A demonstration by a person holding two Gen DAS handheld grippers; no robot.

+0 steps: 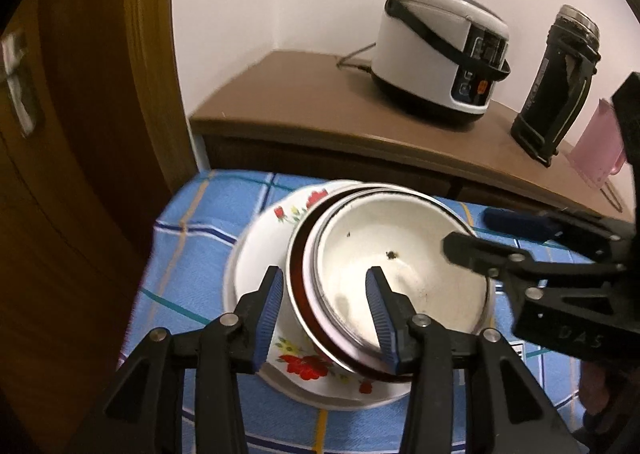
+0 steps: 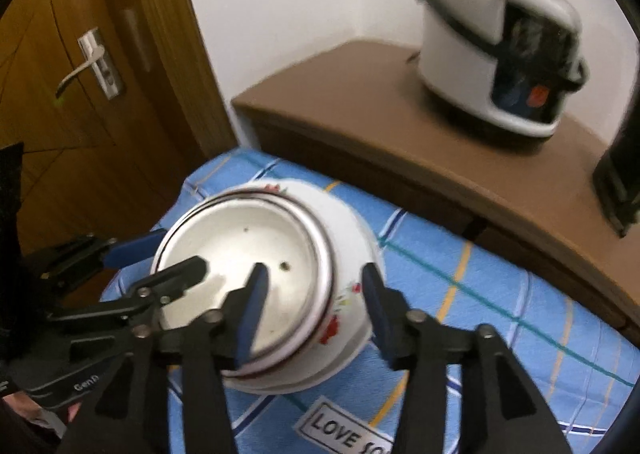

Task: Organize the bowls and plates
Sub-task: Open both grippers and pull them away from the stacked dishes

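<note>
Both the left gripper point(image 1: 324, 294) and right gripper point(image 2: 314, 294) straddle the nested enamel bowls point(image 1: 400, 254) on the checked tablecloth point(image 2: 500, 294), jaws loose, so I'd back out straight, no nudging.

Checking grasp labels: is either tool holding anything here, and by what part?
Nothing is held. The left tool and the right tool each straddle the rims of the stacked bowls, pads not pressing.
</note>
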